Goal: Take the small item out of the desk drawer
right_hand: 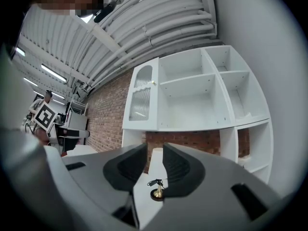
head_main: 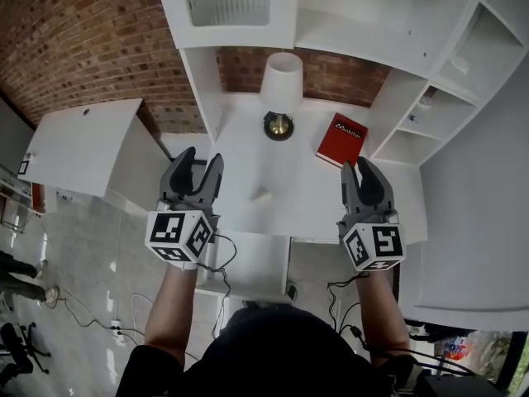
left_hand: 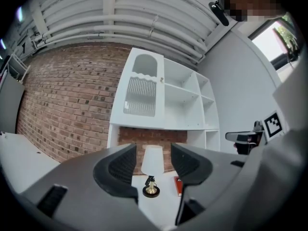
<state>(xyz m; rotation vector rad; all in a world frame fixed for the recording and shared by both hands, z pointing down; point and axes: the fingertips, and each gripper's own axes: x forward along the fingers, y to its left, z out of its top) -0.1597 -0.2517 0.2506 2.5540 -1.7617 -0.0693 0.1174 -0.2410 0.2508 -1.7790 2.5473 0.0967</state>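
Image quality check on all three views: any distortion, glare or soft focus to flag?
Head view: fisheye bows the shelf unit, and the white desk is nearly washed out. Left gripper view: black vignette in the corners, the window is overexposed, and the left tongs up close look slightly soft. Right gripper view: same vignette, and the ceiling lights glare at left.
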